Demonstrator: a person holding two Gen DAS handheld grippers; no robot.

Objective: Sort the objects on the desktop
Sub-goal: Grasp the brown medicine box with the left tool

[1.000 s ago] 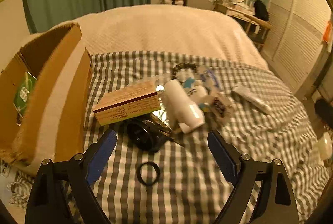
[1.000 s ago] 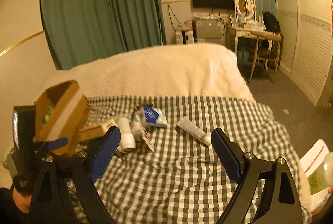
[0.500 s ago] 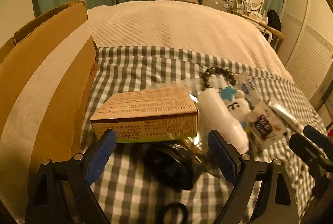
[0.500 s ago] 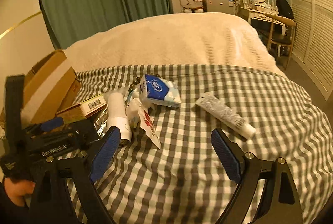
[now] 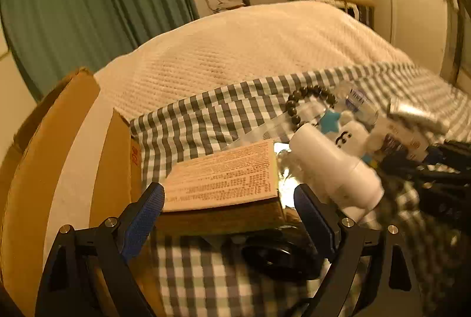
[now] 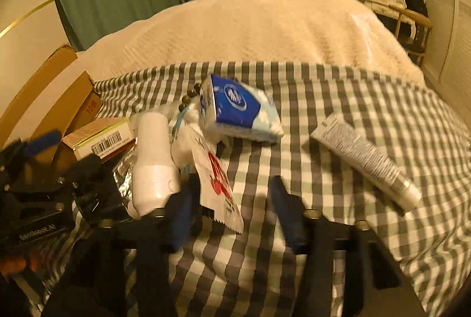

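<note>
Small carton [image 5: 223, 178] lies on the checked cloth [image 6: 323, 99] beside the cardboard box [image 5: 73, 146], between the wide-open left gripper [image 5: 228, 209]. Right gripper [image 6: 232, 211], jaws just closing, empty, straddles the sachet [image 6: 219, 184]. Risk: grippers colliding; white bottle [image 6: 153, 161] rolling if nudged.

Checked cloth [image 6: 323, 116] over, seemingly, bed [image 6: 265, 28]

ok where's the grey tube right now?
In the right wrist view the grey tube lies alone on the checked cloth, right of the blue tissue pack and well clear of the pile by the cardboard box.
</note>
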